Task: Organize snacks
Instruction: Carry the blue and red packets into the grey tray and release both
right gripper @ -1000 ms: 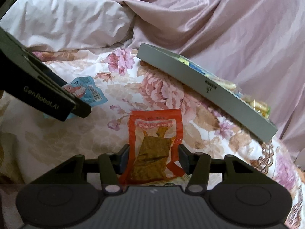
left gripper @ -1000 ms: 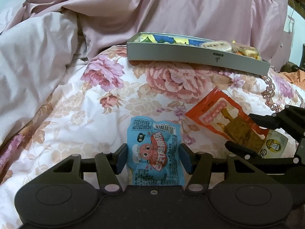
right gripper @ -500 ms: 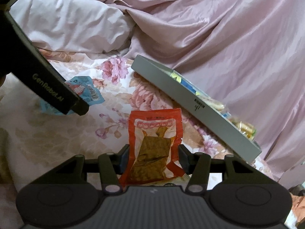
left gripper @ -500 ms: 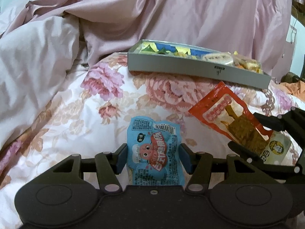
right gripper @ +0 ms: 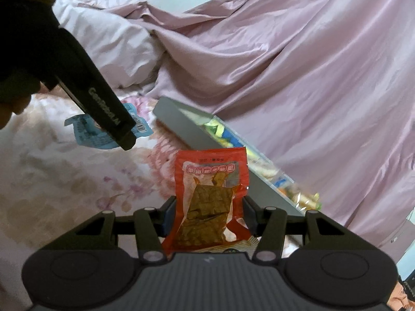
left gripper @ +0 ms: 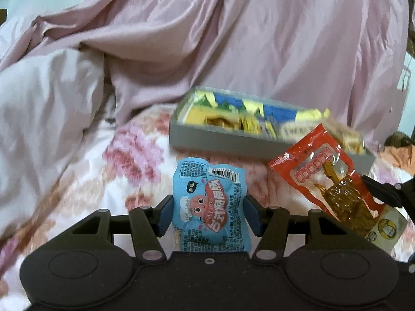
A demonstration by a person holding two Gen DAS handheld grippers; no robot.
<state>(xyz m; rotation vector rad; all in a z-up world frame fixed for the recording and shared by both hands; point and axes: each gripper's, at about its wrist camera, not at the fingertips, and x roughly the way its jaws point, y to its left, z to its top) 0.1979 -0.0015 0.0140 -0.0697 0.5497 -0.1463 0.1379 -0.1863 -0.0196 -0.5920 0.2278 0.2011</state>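
My left gripper (left gripper: 208,213) is shut on a blue snack packet (left gripper: 210,202) and holds it above the floral bedspread. My right gripper (right gripper: 208,216) is shut on a red packet of brown dried tofu (right gripper: 210,202), also lifted. The red packet (left gripper: 329,184) shows at the right of the left wrist view. The blue packet (right gripper: 88,129) and the left gripper's body (right gripper: 103,111) show at the left of the right wrist view. A grey tray (left gripper: 223,140) holding several yellow and blue snacks lies ahead; its wall (right gripper: 192,134) also shows in the right wrist view.
A floral bedspread (left gripper: 135,171) lies under both grippers. Crumpled pink satin bedding (left gripper: 233,39) rises behind and to the left of the tray. The same pink bedding (right gripper: 311,77) fills the right of the right wrist view.
Both grippers have risen with their packets and moved toward the tray. The tray's contents now show from higher up. The view is blurred by motion.
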